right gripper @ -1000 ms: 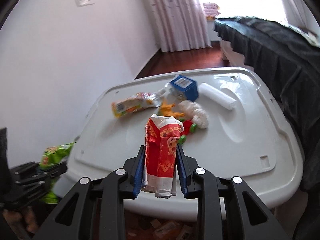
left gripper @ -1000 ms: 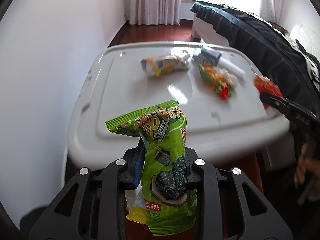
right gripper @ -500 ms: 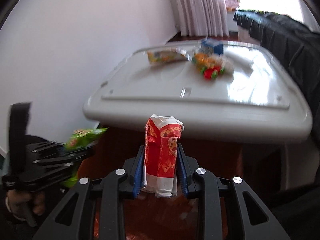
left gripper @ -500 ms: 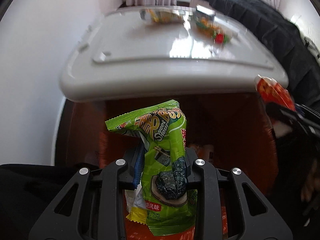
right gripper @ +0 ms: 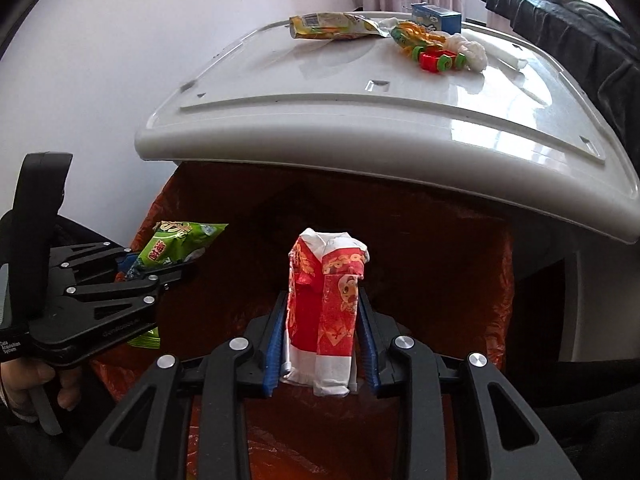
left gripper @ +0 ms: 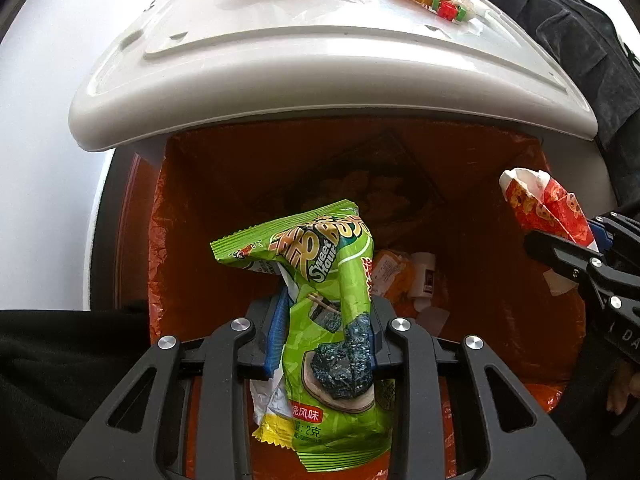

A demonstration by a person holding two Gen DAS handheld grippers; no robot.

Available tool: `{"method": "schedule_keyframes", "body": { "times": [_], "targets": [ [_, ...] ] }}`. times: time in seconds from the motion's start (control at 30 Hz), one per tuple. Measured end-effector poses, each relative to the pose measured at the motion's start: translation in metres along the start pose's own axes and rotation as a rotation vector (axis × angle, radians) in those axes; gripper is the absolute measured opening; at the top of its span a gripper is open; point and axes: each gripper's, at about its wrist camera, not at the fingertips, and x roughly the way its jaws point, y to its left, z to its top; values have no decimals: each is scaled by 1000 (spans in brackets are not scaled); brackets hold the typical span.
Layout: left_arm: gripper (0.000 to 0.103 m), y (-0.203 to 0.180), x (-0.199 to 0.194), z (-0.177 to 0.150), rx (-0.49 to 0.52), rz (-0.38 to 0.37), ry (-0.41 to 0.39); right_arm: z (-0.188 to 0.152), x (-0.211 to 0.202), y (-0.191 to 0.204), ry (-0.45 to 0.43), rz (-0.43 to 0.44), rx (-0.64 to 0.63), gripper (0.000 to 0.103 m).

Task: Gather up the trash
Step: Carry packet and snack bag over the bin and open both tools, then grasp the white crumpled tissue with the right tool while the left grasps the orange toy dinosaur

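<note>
My left gripper (left gripper: 326, 308) is shut on a green seaweed-snack wrapper (left gripper: 320, 264), which sticks up between its blue pads above the mouth of an orange-lined bin (left gripper: 192, 208). My right gripper (right gripper: 322, 300) is shut on a folded red-and-white paper packet (right gripper: 328, 280), also over the bin's liner (right gripper: 460, 264). Each gripper shows in the other's view: the left gripper (right gripper: 160, 268) with the green wrapper (right gripper: 176, 244) at the bin's left side, the right gripper (left gripper: 568, 236) with the red packet (left gripper: 536, 204) at its right. Several scraps (left gripper: 404, 276) lie at the bin's bottom.
A white plastic lid (right gripper: 360, 120) overhangs the bin's far side. On it lie a yellow wrapper (right gripper: 332, 26), a blue carton (right gripper: 434, 16), an orange-green wrapper with red pieces (right gripper: 428, 46) and white tissue (right gripper: 468, 50). Dark fabric (right gripper: 560, 16) hangs at the right; a white wall stands at the left.
Both grippers have come down from the white lid's level and tipped downward over the orange bin. Each still holds its wrapper. The bin's inside now fills both views.
</note>
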Motion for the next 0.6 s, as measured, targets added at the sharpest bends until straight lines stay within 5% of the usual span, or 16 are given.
{"method": "schedule_keyframes", "body": {
  "times": [0.23,0.3,0.37,0.6],
  "targets": [
    [33,1,-1,-1,-5,-5,-3,3,-3,0,-6,0,11,34],
    [53,3,2,-2,-1,-11,6,4,-3,0,-12,-12,13,55],
    [69,2,2,-2,12,3,9,4,-6,0,-25,-12,19,57],
    [71,-2,-1,-3,29,18,5,17,-21,-22,-47,68,135,59]
  ]
}}
